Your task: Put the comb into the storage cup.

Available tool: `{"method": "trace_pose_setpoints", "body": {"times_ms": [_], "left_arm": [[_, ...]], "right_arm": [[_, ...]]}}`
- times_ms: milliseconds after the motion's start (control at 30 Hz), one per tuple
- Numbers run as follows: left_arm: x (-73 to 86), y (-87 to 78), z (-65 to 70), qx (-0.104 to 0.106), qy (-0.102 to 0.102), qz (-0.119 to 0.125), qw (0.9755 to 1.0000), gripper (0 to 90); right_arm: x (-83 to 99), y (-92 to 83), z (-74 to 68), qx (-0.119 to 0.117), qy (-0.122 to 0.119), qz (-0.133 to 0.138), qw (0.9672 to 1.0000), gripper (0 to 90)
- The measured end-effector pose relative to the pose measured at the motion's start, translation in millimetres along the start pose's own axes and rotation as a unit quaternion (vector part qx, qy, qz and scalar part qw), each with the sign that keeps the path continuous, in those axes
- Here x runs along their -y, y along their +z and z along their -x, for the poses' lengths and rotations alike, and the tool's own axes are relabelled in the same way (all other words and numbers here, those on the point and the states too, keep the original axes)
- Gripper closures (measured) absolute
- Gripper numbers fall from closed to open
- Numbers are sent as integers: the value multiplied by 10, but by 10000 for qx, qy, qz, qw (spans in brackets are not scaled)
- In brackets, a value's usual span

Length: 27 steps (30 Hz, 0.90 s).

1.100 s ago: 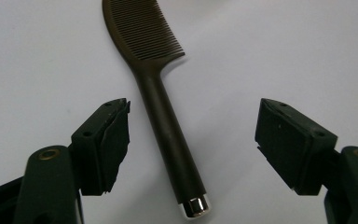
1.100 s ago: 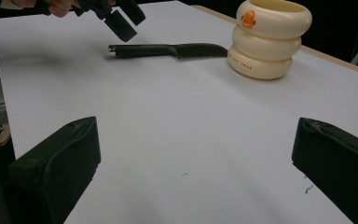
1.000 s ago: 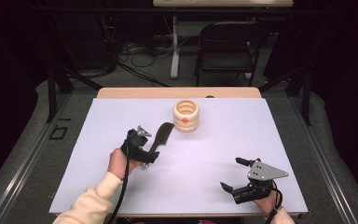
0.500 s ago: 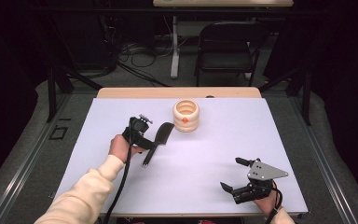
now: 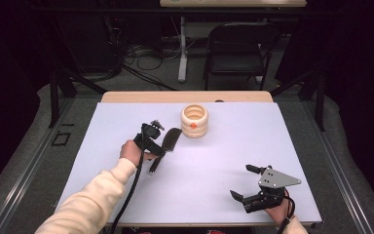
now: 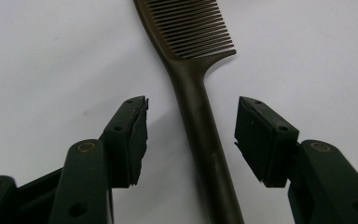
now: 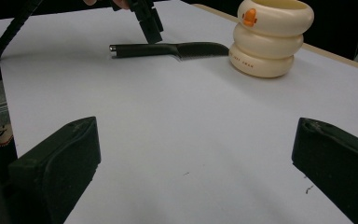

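My left hand-held gripper (image 6: pixel 191 135) has just been closing, pads not yet touching the comb (image 6: pixel 200 121) handle lying flat on the table (image 5: pixel 272 141); an off-centre pinch could skid it away.

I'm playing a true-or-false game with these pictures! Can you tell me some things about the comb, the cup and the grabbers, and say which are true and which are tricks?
1. The comb lies flat on the table. True.
2. The left gripper already squeezes the comb. False: its jaws have been closing, but both pads stand apart from the handle.
3. The cream holder has an orange mark. True.
4. The comb stands inside the holder. False: it lies beside it.
5. The right gripper holds the comb. False: it is open, with nothing in it.
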<state>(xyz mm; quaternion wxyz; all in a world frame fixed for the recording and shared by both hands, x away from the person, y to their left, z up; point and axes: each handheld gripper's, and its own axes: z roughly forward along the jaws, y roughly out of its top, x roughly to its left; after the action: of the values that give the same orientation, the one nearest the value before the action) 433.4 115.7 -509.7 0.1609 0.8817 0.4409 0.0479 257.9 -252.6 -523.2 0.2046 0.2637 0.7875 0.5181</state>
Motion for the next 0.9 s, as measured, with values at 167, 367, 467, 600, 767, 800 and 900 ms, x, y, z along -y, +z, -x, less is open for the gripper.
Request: {"method": "trace_pose_setpoints", "body": {"times_ms": [167, 367, 467, 600, 767, 800, 900], "left_arm": [[-60, 40, 65, -164, 43, -109, 9998, 502], [-112, 107, 145, -389, 119, -294, 9987, 568], [-117, 125, 164, -428, 120, -319, 9985, 606], [-106, 173, 166, -492, 25, -364, 9981, 643], [-102, 186, 165, -551, -52, -371, 9978, 670], [-101, 188, 168, -572, -54, -379, 9976, 672], [-101, 194, 187, -659, -64, -381, 9971, 676]], "right_arm": [[0, -1, 2, 2, 0, -2, 10000, 4], [1, -5, 1, 2, 28, 0, 10000, 4], [0, -7, 1, -9, 31, 9, 10000, 4], [1, -9, 2, -19, 33, 16, 10000, 4], [1, -9, 2, -23, 39, 12, 10000, 4], [2, -6, 3, -25, 46, 14, 10000, 4], [1, -8, -1, -30, 57, 12, 10000, 4]]}}
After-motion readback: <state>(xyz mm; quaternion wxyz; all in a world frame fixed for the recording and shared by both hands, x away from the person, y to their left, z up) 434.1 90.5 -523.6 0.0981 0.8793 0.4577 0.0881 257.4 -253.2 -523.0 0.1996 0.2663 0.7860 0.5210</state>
